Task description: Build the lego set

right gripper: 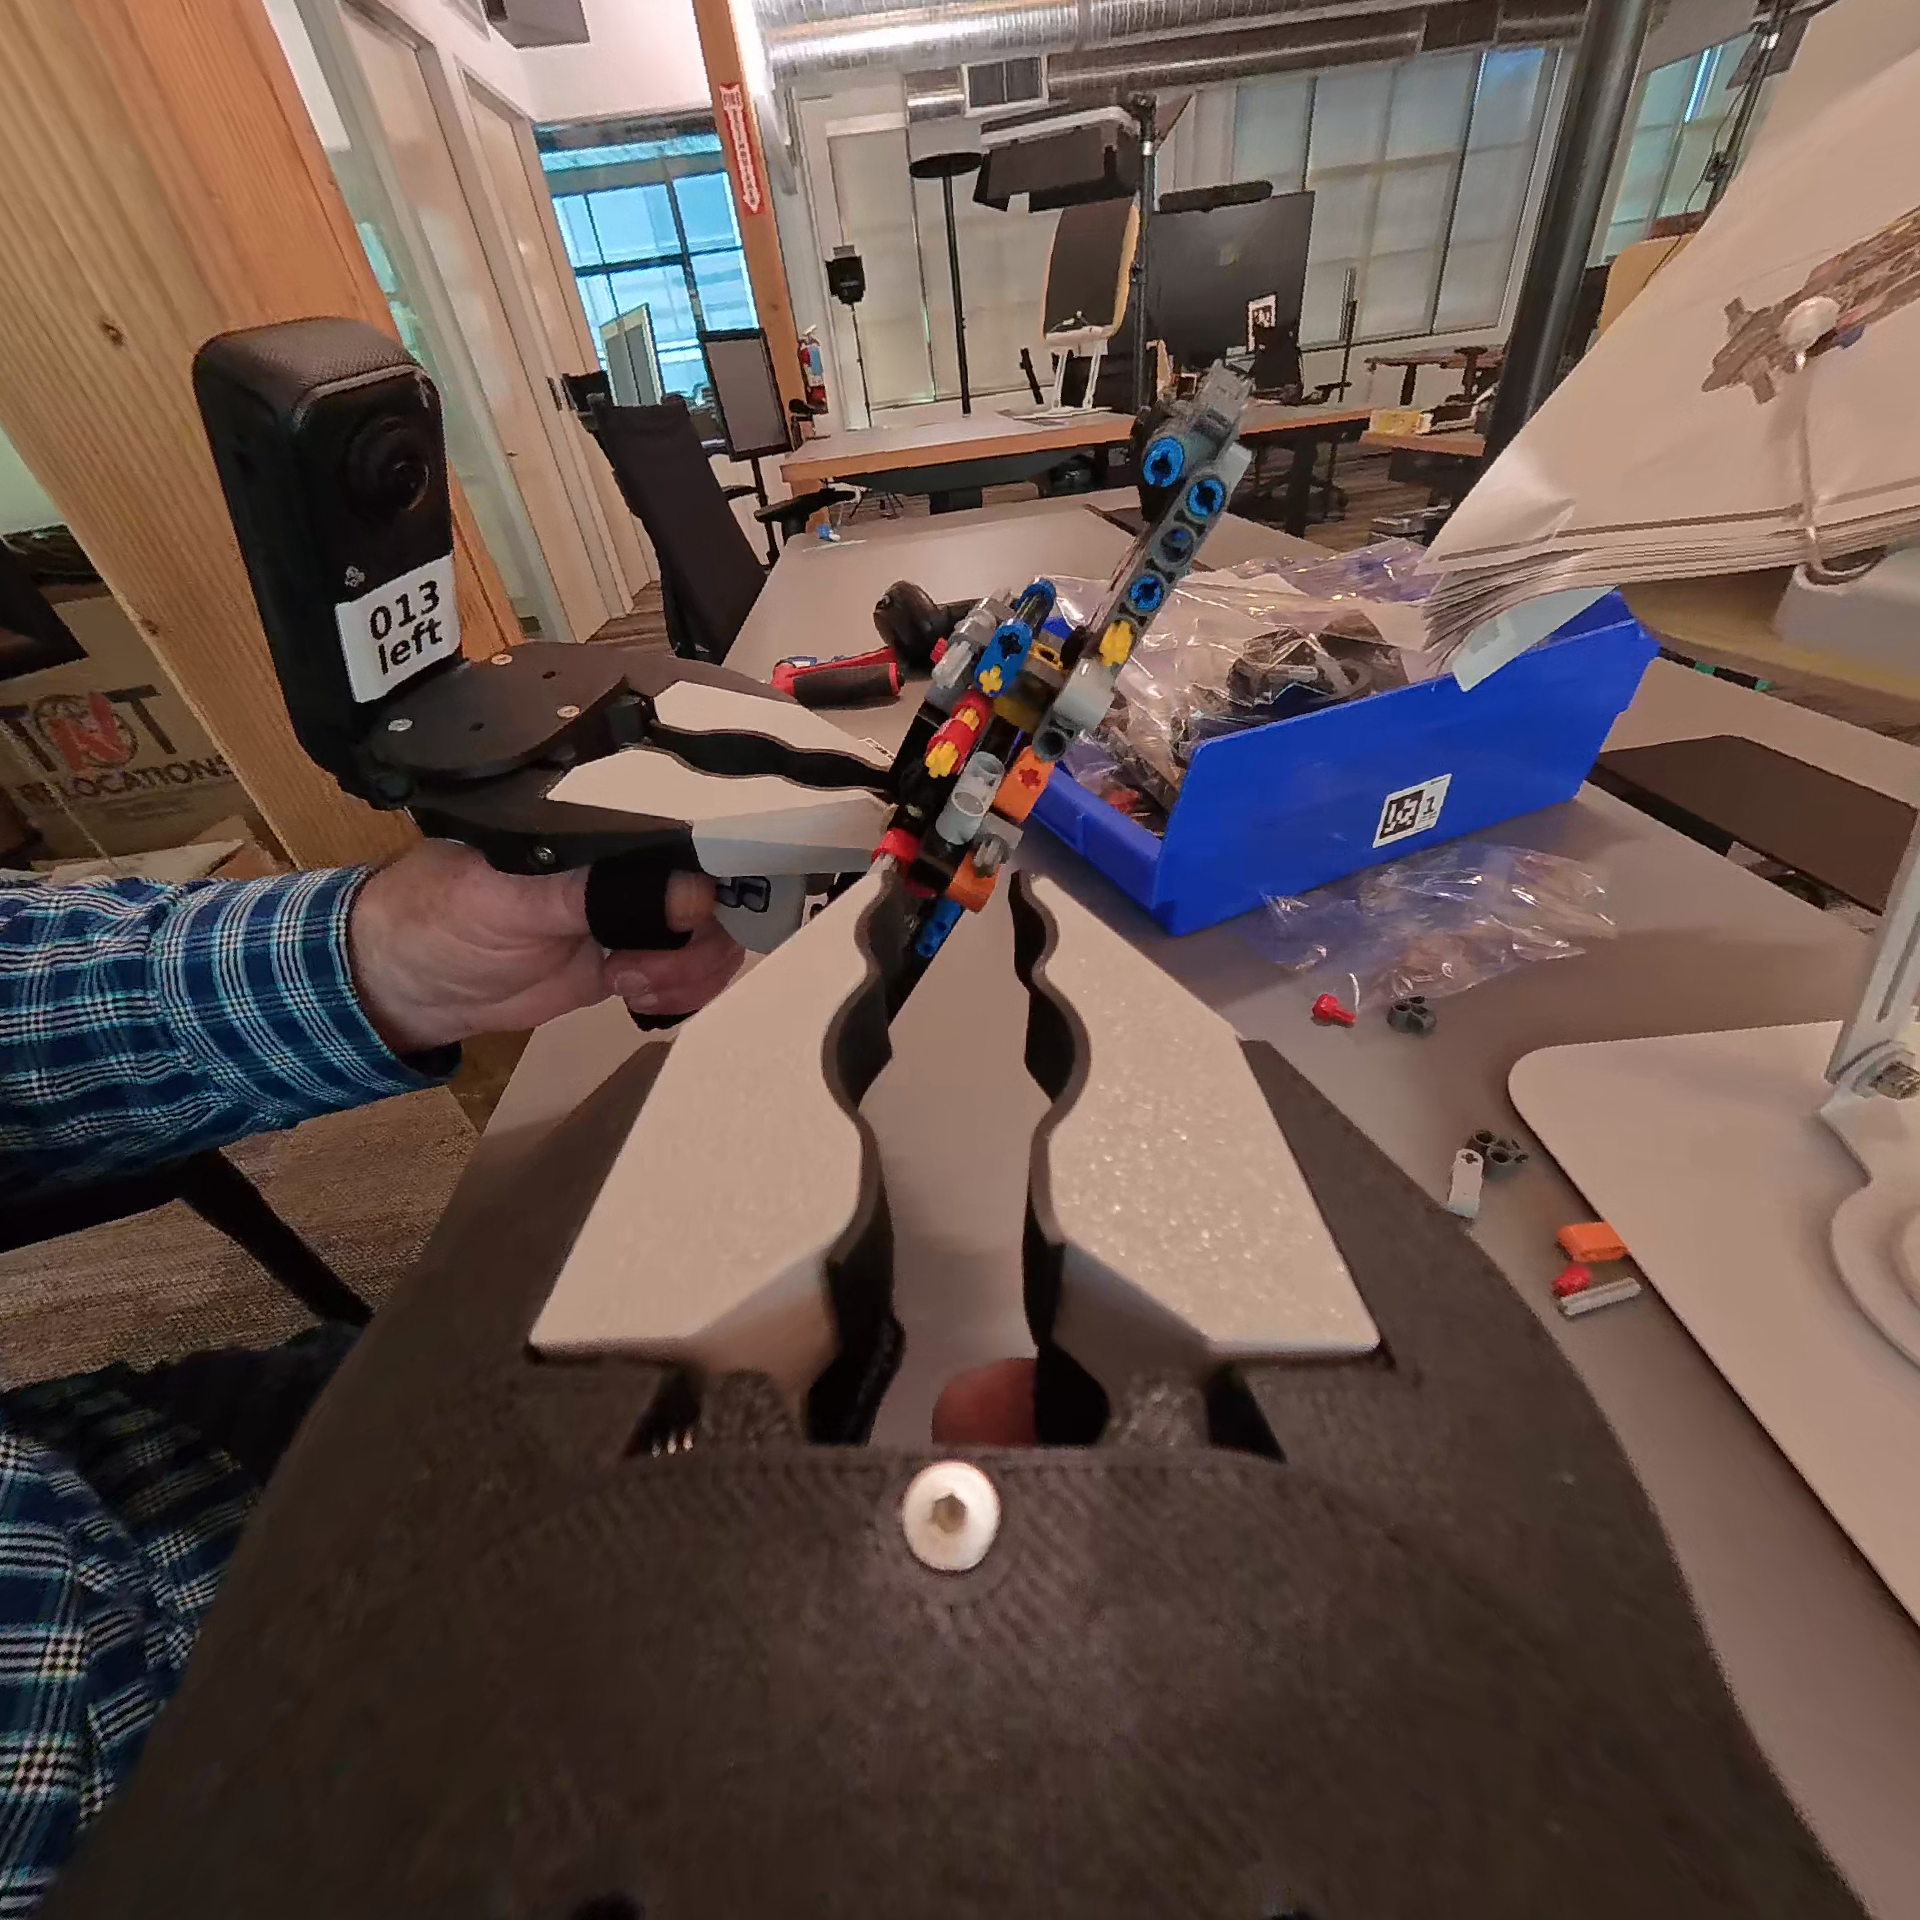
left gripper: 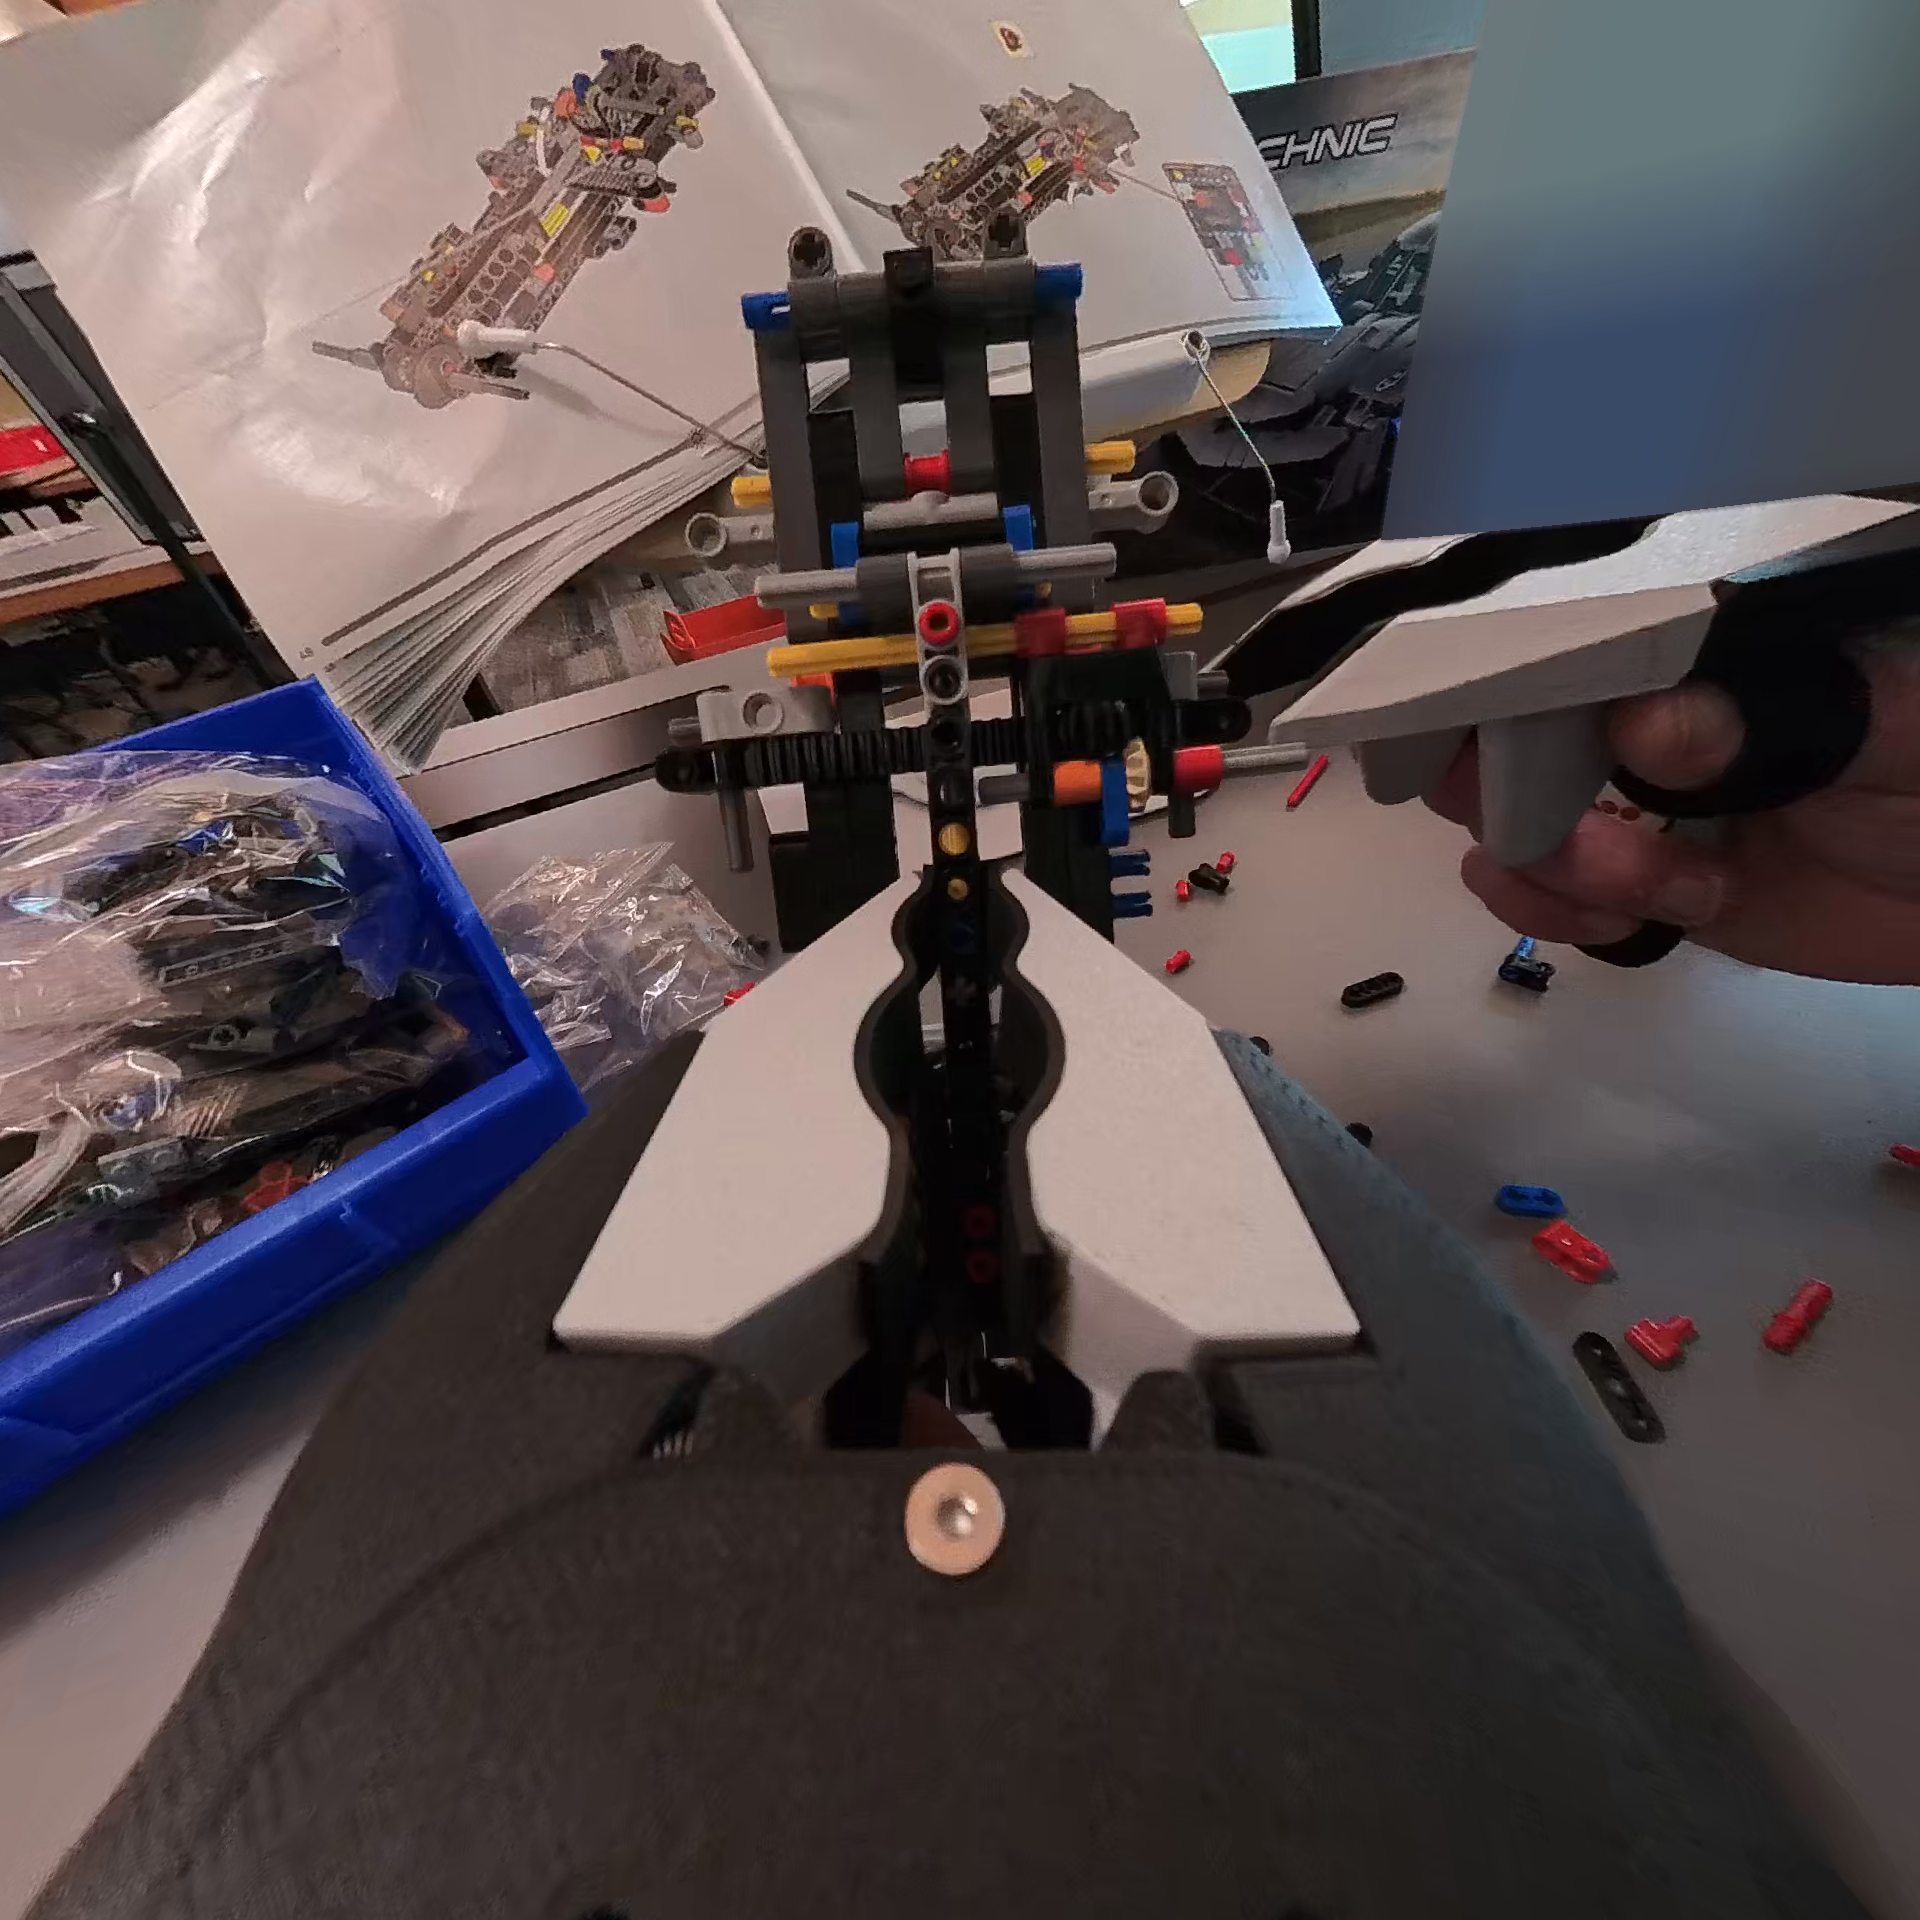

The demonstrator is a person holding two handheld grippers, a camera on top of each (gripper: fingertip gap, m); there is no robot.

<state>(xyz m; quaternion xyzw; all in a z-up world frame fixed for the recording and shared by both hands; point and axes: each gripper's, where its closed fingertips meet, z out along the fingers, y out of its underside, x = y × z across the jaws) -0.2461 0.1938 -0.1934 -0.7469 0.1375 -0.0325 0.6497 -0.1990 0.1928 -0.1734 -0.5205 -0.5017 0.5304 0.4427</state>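
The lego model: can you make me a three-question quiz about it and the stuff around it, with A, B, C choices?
1. Where are the bags of parts?
A. In the blue bin
B. On a chair
C. On the booklet

2. What colour is the long toothed bar across the lego model?
A. Yellow
B. White
C. Black

3. What is the right gripper doing?
A. Open, holding nothing
B. Squeezing a bag
C. Holding a red pin

Answers: 1 A, bags fill the blue bin. 2 C, the bar on the lego model is black. 3 A, the right gripper has its fingers apart beside the model; the left gripper holds it.
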